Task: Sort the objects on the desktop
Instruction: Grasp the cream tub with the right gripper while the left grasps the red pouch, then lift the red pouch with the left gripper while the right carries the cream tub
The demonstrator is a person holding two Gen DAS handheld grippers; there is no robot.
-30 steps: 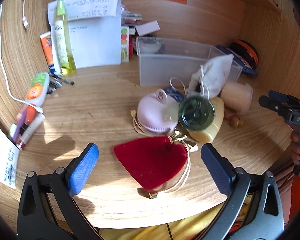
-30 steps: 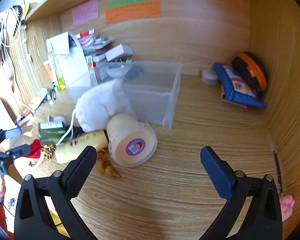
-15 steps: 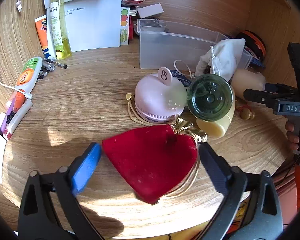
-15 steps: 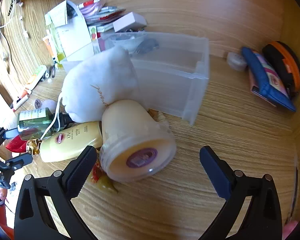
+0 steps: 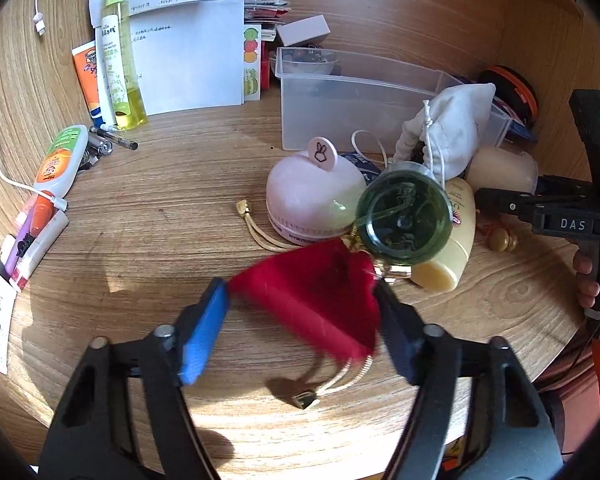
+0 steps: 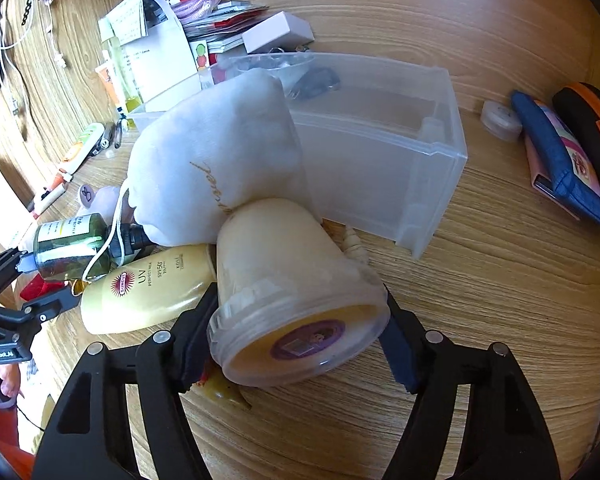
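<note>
Closing in on both sides: the left tongs (image 5: 302, 312) have just been squeezing and now pinch the red pouch (image 5: 316, 296) at the near edge of the desk (image 5: 160, 216). The right tongs (image 6: 298, 330) have been closing too, and clamp the cream tub (image 6: 288, 292), which lies on its side near the clear bin (image 6: 380, 152), touching the white bag (image 6: 216, 164).

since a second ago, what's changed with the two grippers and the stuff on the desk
Both grippers moved in and their jaws have just been closing. The left gripper now pinches the red velvet pouch, which has bunched up between its pads. The right gripper came down over the lying cream plastic cup and now presses on both its sides. The clear bin, white drawstring bag, green bottle and sunscreen tube stayed put.
</note>
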